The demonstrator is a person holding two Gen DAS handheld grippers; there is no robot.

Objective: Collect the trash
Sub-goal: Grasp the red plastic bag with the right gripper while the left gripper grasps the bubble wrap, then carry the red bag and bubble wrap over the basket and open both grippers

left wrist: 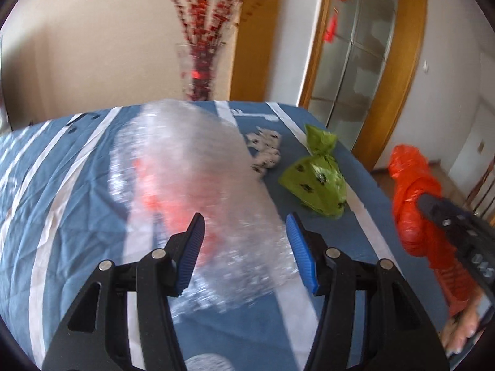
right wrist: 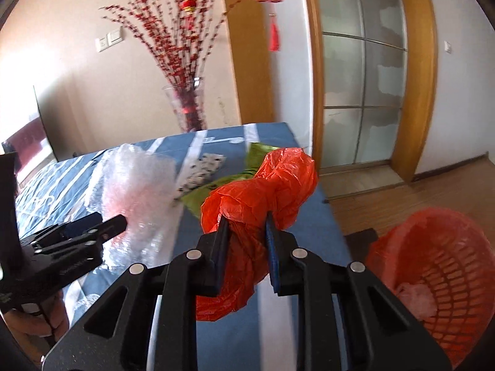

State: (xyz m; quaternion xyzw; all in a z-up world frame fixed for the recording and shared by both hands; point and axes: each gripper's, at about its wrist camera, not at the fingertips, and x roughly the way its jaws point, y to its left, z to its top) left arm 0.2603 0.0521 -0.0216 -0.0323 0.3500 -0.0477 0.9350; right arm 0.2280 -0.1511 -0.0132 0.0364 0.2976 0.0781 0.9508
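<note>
Nothing legible is showing anywhere — the white marks printed on the blue striped cloth (right wrist: 229, 139) and the embossed marks on the black tool body (left wrist: 481, 266) are staying too blurred to read.

blocked: bubble wrap (left wrist: 198, 185), green bag (left wrist: 315, 182) | free: basket (right wrist: 439, 275) mouth

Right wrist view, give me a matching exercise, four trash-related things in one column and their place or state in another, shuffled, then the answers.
Things:
1. orange plastic bag
2. bubble wrap
3. green bag
4. red basket

Places or states:
A. stands on the floor beside the table
B. clamped in the right tool
C. knotted, lying on the blue cloth
D. crumpled on the table in front of the left tool

Pairs: 1-B, 2-D, 3-C, 4-A
</note>
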